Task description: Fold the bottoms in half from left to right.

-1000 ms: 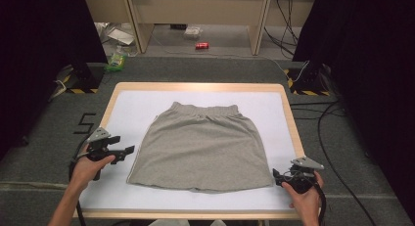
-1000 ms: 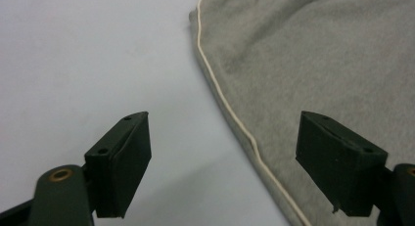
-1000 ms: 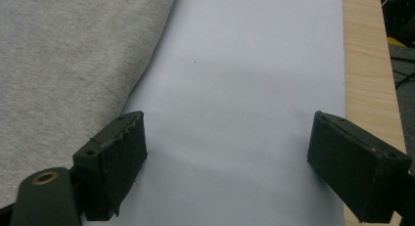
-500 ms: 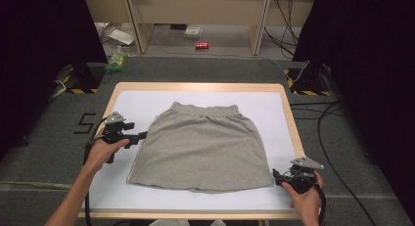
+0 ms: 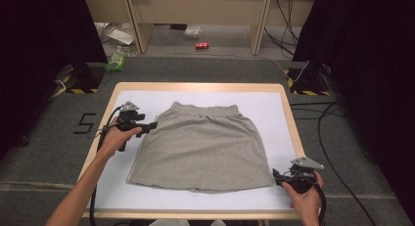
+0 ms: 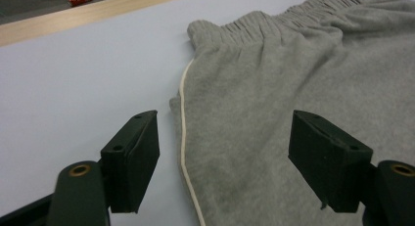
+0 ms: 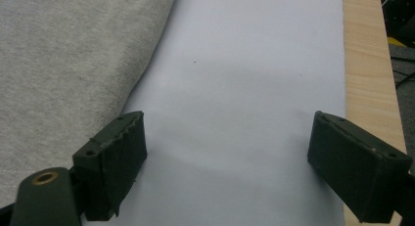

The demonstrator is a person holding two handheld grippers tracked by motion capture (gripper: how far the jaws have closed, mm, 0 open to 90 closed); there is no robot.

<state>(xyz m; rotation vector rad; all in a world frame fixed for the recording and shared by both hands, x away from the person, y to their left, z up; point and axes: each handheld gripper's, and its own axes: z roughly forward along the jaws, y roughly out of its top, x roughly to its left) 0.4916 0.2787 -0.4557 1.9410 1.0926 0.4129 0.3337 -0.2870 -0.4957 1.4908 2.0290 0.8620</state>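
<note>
Mid tabletop [image 5: 122, 192]: grey skirt [image 5: 203, 147] spread flat, waistband toward far edge, hem toward near edge, no fold made yet. Left gripper [image 5: 152, 124] at skirt's left side seam near waistband, jaws wide but just been closing, seam between them, nothing pinched. Right gripper [image 5: 277, 176] by near-right hem corner, jaws spread, empty. All grasping and folding left, likely.

A black "5", seemingly, marks the grey floor [image 5: 44, 138] left of the table [image 5: 200, 87].
</note>
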